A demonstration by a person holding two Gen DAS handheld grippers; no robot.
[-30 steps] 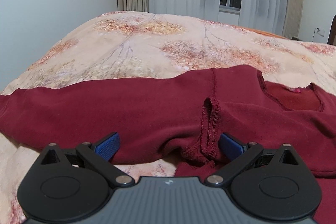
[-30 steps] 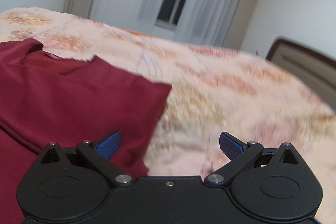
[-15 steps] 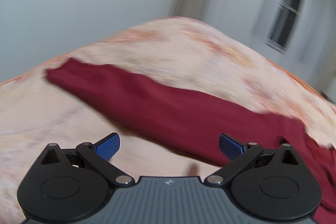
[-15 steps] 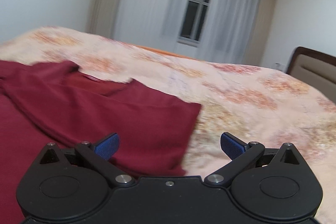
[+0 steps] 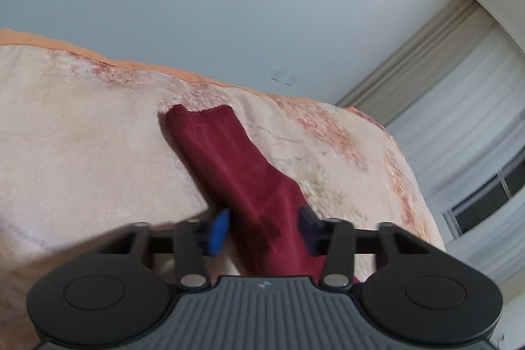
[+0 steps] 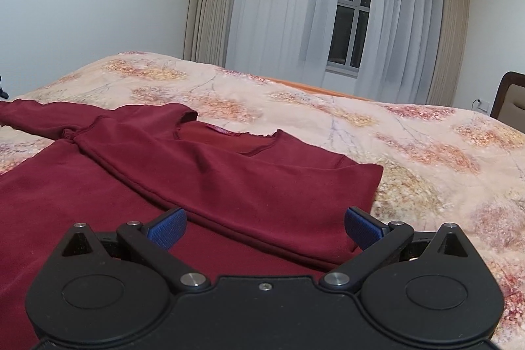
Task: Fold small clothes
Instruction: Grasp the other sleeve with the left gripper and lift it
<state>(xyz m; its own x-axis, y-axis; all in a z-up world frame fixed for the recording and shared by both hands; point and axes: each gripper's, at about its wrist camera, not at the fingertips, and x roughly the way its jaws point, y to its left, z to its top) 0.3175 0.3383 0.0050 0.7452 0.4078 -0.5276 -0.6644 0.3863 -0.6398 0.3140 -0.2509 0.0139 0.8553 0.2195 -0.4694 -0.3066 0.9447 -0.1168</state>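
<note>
**A:** Shirt [image 6: 203, 186], dark red, long-sleeved, lies spread on the bed [image 6: 410, 133]; its neckline sits toward twelve o'clock in the right wrist view; one side is folded across the body, with a straight edge at about three o'clock; what lies around it?

**B:** Only the floral bedspread; beyond the far edge at twelve hang sheer curtains [image 6: 295, 15] over a dark window [image 6: 349, 18]; a headboard [image 6: 512, 97] shows at three o'clock; nothing lies on top of the cloth.

**A:** And the tools?

**B:** The right gripper [image 6: 264, 227] has its blue pads wide apart above the folded panel, touching nothing; the left gripper [image 5: 264, 227] has just been closing; its jaws stand half drawn in, astride the sleeve [image 5: 229, 159].

**A:** Clamped?

**B:** Not that I can see; the sleeve runs between the pads, with bedspread showing beside the left pad; its cuff [image 5: 200, 113] points to eleven o'clock, toward a bare wall [image 5: 229, 5]; that view is tilted and a little blurred.
</note>
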